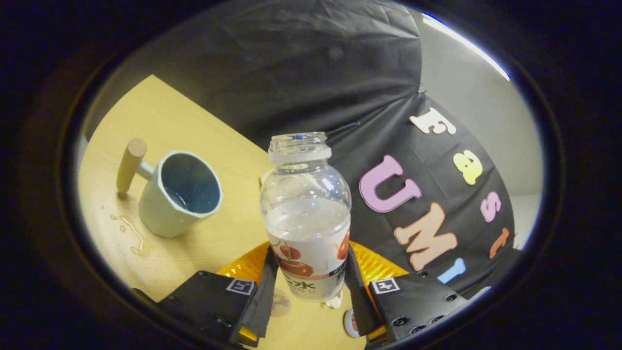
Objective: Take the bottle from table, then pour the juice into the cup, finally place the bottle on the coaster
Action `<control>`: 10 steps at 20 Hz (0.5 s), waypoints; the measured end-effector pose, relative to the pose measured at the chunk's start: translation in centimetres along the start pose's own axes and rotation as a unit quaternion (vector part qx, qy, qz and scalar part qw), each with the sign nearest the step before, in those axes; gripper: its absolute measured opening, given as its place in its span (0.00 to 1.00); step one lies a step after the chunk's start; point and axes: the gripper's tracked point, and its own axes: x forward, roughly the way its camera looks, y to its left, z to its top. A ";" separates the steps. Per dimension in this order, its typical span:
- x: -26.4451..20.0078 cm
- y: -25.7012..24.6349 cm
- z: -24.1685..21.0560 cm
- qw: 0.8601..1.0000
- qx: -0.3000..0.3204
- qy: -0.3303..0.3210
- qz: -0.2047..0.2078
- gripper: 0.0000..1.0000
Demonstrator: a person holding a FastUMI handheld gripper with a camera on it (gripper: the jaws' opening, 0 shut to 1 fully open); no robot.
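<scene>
A clear plastic bottle (306,214) with no cap, about half full of clear liquid and wearing a cherry label, stands upright between my fingers. My gripper (308,284) is shut on the bottle's lower part, one finger (266,287) on its left and the other on its right. A pale cup (180,194) with a dark inside and a wooden handle (130,164) sits on the wooden table (194,126), ahead and to the left of the bottle. An orange-yellow coaster (374,265) lies right behind and under the bottle, partly hidden by it and the fingers.
A small puddle of spilled liquid (132,233) lies on the table just left of the cup. The black cloth wall (301,63) hangs beyond the table's far edge. A small round thing (349,323) shows low between the fingers.
</scene>
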 end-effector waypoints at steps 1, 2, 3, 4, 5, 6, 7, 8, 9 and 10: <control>0.1 -0.1 -0.2 1.000 0.021 0.003 0.002 0.72; 0.2 -0.3 -0.3 0.999 0.041 0.004 0.003 0.72; 0.3 -0.5 -0.7 0.998 0.060 0.006 0.004 0.72; 0.3 -0.7 -1.2 0.997 0.080 0.009 0.007 0.72; 0.4 -1.0 -1.8 0.994 0.106 0.012 0.011 0.72; 0.6 -1.2 -2.4 0.991 0.135 0.016 0.016 0.72; 0.5 -1.6 -2.8 0.987 0.160 0.018 0.016 0.72; 0.6 -2.1 -3.3 0.983 0.182 0.020 0.016 0.72; 0.8 -2.3 -3.6 0.978 0.205 0.022 0.018 0.72; 1.0 -2.4 -4.1 0.972 0.233 0.025 0.022 0.72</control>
